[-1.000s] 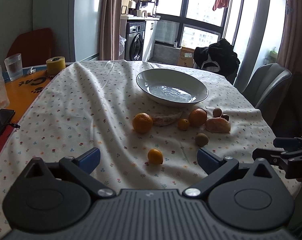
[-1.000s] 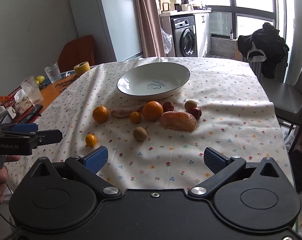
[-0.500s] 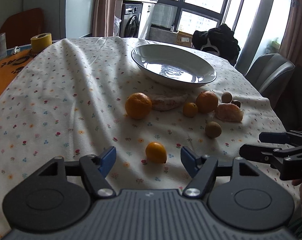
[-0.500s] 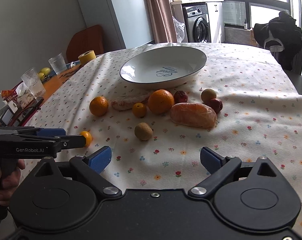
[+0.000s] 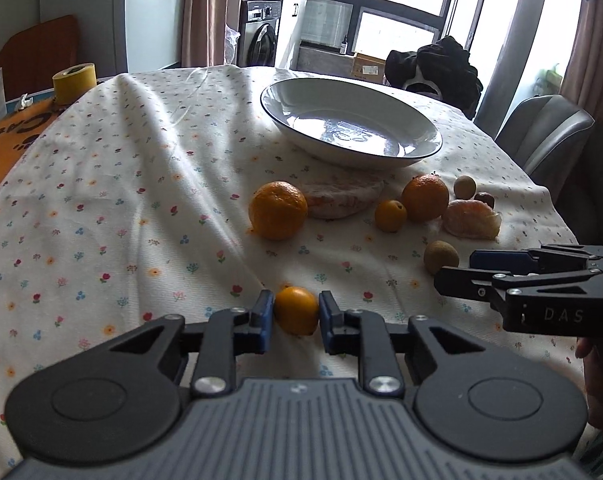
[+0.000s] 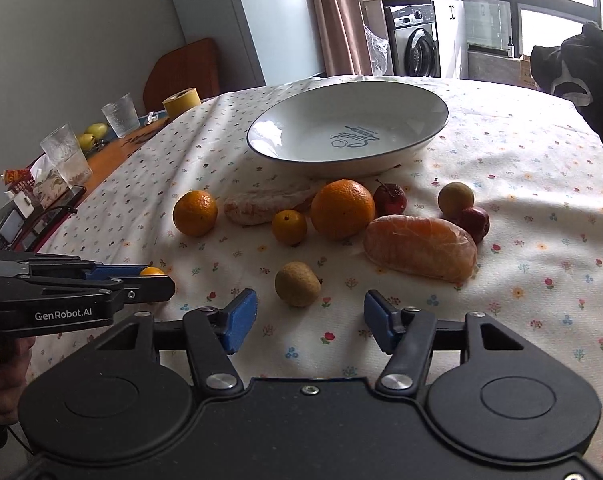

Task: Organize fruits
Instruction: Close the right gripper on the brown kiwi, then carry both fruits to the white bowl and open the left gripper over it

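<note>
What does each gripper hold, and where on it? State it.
The left gripper has its jaws closed on the small orange fruit, one on each side at its middle. The right gripper is open and holds nothing.

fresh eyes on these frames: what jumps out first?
The left gripper near the table's front edge, its blue pads closed on a small orange fruit. Behind it, a big empty white bowl sits mid-table with loose fruit clustered in front of it on the floral cloth. The right gripper is open just short of a small brown fruit.
</note>
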`<move>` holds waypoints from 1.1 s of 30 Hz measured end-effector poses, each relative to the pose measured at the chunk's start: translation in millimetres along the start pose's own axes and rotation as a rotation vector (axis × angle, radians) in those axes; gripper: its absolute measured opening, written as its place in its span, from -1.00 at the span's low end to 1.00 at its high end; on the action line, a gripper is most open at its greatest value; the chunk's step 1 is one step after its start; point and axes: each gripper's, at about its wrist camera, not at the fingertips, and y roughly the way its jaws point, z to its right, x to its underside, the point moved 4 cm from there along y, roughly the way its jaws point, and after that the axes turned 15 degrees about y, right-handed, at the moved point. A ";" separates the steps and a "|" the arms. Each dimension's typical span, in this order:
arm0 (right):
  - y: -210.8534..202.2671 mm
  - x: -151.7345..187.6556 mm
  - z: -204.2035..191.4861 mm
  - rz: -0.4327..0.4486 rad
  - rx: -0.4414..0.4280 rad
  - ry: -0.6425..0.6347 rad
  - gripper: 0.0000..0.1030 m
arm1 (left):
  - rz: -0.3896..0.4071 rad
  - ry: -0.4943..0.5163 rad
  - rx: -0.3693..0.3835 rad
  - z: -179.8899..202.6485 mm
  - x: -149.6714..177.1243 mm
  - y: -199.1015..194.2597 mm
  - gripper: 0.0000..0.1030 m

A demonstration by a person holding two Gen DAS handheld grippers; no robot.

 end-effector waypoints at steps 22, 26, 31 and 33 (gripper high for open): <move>-8.8 -21.9 -7.1 0.092 -0.007 -0.017 -0.53 | 0.102 0.004 -0.034 -1.0 -29.8 -7.5 -0.57; -11.6 -28.2 -5.7 0.111 -0.005 -0.008 -0.53 | 0.120 0.009 -0.039 -1.0 -39.7 -9.3 -0.57; -15.5 -37.2 -4.7 0.144 -0.004 -0.001 -0.53 | 0.137 0.014 -0.040 -1.4 -51.3 -8.3 -0.57; -16.2 -40.3 -3.0 0.151 -0.003 0.010 -0.53 | 0.142 0.017 -0.037 -1.0 -56.2 -7.4 -0.57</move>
